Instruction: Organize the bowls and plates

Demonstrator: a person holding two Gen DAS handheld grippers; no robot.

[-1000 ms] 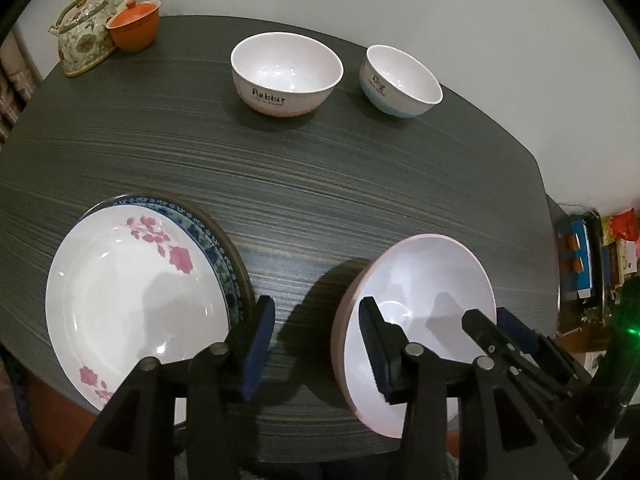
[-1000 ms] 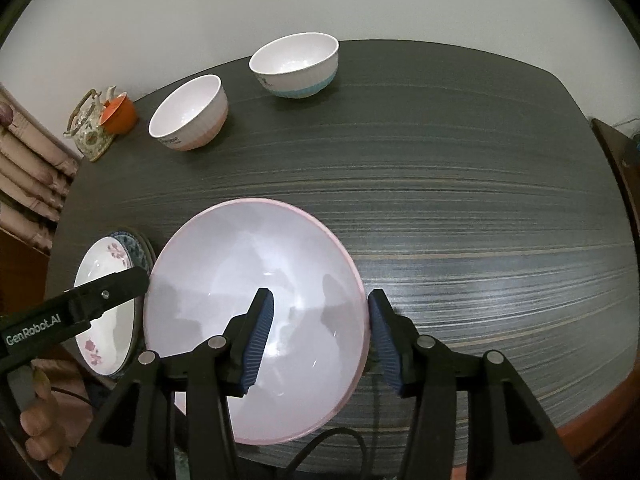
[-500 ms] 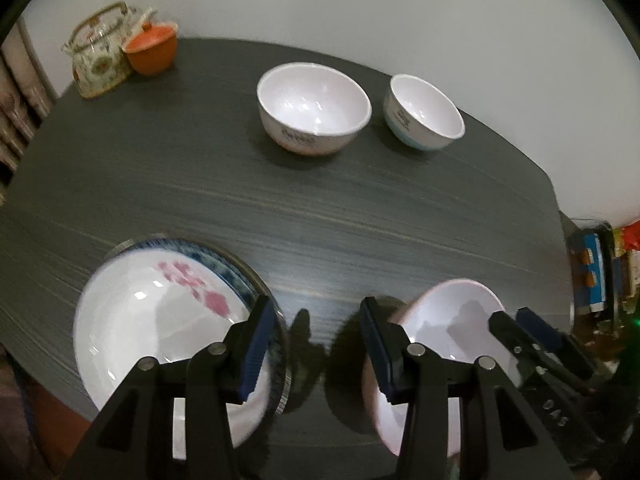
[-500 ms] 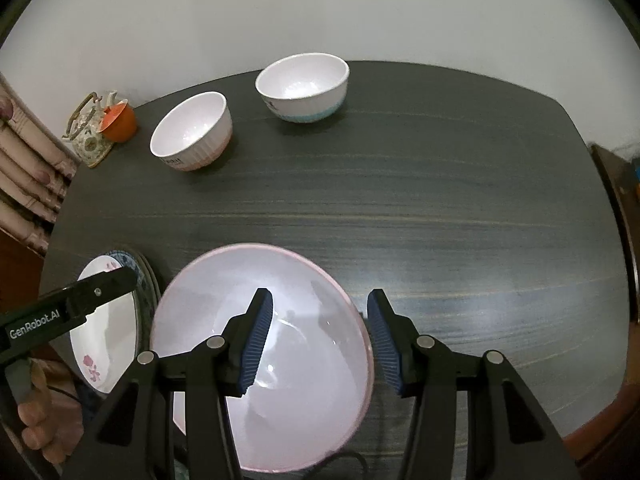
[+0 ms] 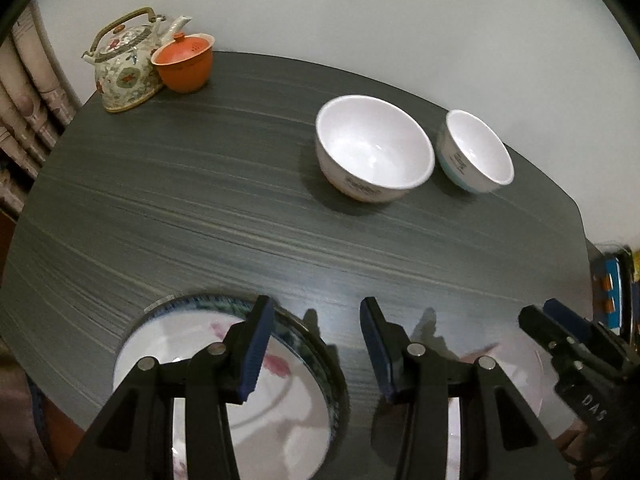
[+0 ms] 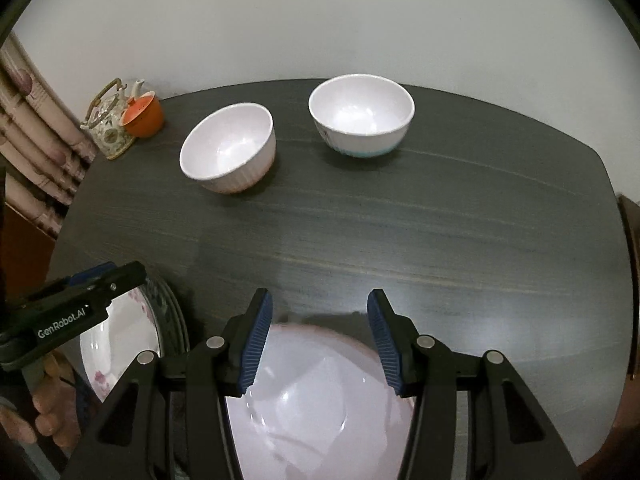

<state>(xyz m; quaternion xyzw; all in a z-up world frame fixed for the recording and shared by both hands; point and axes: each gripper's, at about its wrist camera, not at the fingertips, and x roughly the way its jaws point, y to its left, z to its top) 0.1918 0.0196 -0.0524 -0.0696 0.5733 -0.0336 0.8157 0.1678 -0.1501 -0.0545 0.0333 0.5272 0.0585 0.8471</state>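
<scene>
Both sets of jaws stand partly open, gripping nothing: the left gripper point(image 5: 316, 344) above the flowered plates point(image 5: 192, 340), the right gripper point(image 6: 320, 336) over the pink plate point(image 6: 320, 400). Two white bowls point(image 6: 228, 148) sit side by side at the counter's point(image 6: 440, 232) far edge, well apart from the plates

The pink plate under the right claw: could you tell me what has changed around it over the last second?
Both claws, left claw and right claw, drew back toward the near table edge, empty and open. The pink plate and floral plate stack stayed put, as did both white bowls.
</scene>
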